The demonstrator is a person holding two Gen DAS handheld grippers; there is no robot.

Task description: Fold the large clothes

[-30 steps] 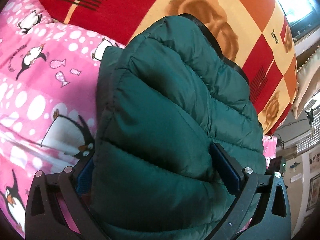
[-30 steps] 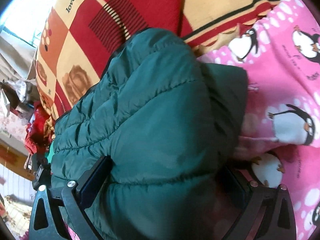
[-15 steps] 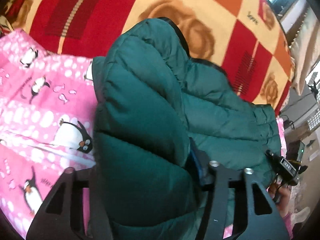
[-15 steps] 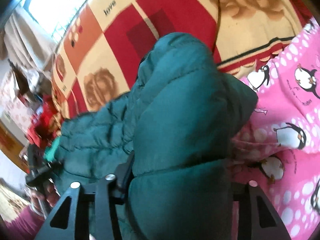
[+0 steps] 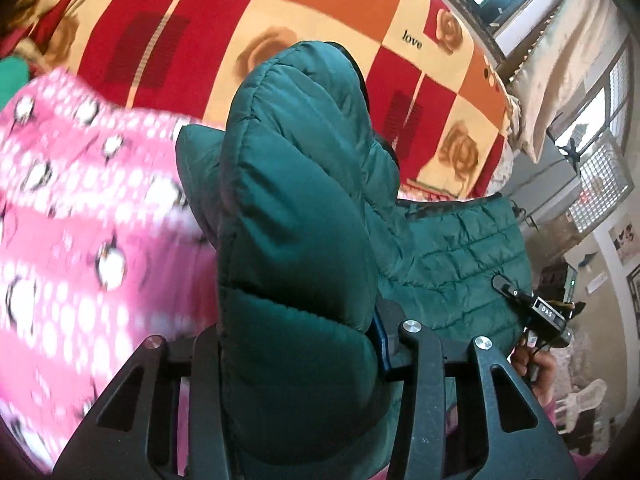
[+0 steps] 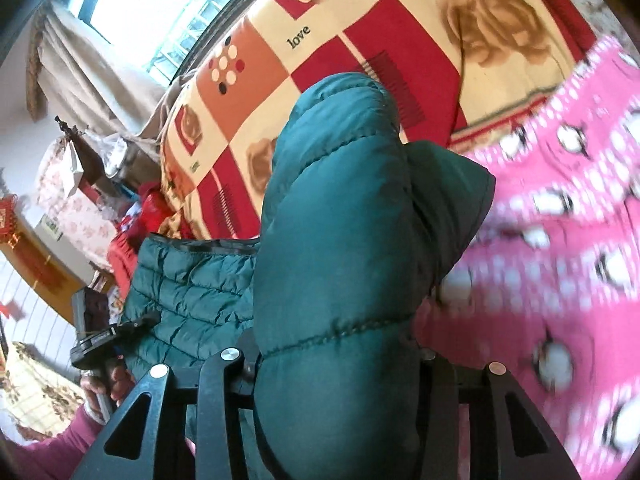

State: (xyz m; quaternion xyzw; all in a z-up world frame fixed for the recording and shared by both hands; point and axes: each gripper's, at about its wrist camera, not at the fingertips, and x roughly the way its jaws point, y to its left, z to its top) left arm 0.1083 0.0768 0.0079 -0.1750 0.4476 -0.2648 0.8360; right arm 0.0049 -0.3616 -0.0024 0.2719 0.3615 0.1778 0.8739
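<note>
Green jacket filled the middle of both frames, left gripper squeezed tight on a puffy fold low in its frame, right gripper squeezed on another fold, pink penguin blanket beside it, red quilt at top

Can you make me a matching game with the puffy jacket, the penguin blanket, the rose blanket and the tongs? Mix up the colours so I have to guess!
Things:
1. puffy jacket
2. penguin blanket
3. rose blanket
4. left tongs

Colours:
A. pink with white dots
B. black
C. dark green
D. red, orange and cream squares

Pairs: 1-C, 2-A, 3-D, 4-B

The right tongs are black too, and both tongs are squeezing the puffy jacket.
</note>
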